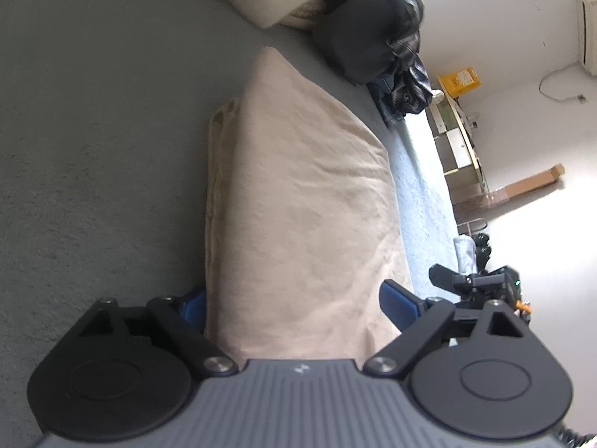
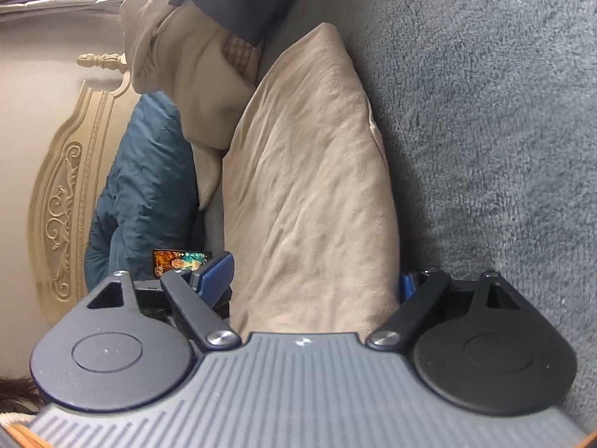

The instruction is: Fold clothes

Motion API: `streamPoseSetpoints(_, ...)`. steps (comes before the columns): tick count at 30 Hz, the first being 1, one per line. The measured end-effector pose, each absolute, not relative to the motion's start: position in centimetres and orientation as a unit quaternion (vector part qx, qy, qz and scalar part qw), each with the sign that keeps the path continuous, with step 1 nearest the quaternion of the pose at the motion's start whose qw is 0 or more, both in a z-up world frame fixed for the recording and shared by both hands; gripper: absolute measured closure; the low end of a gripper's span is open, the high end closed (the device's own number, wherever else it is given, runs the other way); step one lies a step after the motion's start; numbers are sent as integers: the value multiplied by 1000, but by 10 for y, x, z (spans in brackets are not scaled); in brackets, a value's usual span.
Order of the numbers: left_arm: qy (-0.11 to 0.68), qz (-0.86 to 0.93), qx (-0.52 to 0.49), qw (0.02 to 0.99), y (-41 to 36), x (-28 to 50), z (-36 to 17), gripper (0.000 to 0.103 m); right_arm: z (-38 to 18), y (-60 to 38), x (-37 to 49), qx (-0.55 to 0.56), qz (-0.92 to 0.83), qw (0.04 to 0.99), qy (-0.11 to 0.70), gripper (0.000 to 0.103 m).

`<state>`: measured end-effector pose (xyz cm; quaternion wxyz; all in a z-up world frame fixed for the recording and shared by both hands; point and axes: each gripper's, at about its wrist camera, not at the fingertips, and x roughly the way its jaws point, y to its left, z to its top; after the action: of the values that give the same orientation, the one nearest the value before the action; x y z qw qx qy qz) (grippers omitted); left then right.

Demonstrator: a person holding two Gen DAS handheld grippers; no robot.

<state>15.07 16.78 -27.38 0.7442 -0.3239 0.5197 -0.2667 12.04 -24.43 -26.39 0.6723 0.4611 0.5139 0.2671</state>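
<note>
A folded beige cloth (image 1: 298, 186) lies as a thick stack on the grey bed cover (image 1: 93, 149). In the left wrist view its near end fills the gap of my left gripper (image 1: 296, 304), whose jaws stand wide, one blue pad (image 1: 399, 300) on each side. The right wrist view shows the same beige cloth (image 2: 309, 186) running between the wide jaws of my right gripper (image 2: 311, 280). Its left pad (image 2: 216, 270) stands just clear of the cloth edge. The cloth half hides the other pad (image 2: 406, 287). Both views are rolled sideways.
A heap of dark and plaid clothes (image 1: 377, 37) and cream garments (image 2: 194, 86) lies at the far end of the bed. A blue cushion (image 2: 145, 186), a carved headboard (image 2: 67, 201) and a phone (image 2: 179, 261) are on the right view's left. A black device (image 1: 481, 283) stands beside the bed.
</note>
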Motion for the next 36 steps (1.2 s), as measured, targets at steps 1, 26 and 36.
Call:
streamPoseSetpoints(1, 518, -265, -333, 742, 169, 153, -275, 12, -265, -245, 120, 463, 268, 672, 513, 19)
streamPoseSetpoints(26, 514, -293, -375, 713, 159, 173, -289, 19, -279, -230, 142, 467, 262, 666, 520, 67)
streamPoseSetpoints(36, 500, -288, -336, 744, 150, 159, -264, 32, -241, -217, 130, 393, 245, 731, 501, 78)
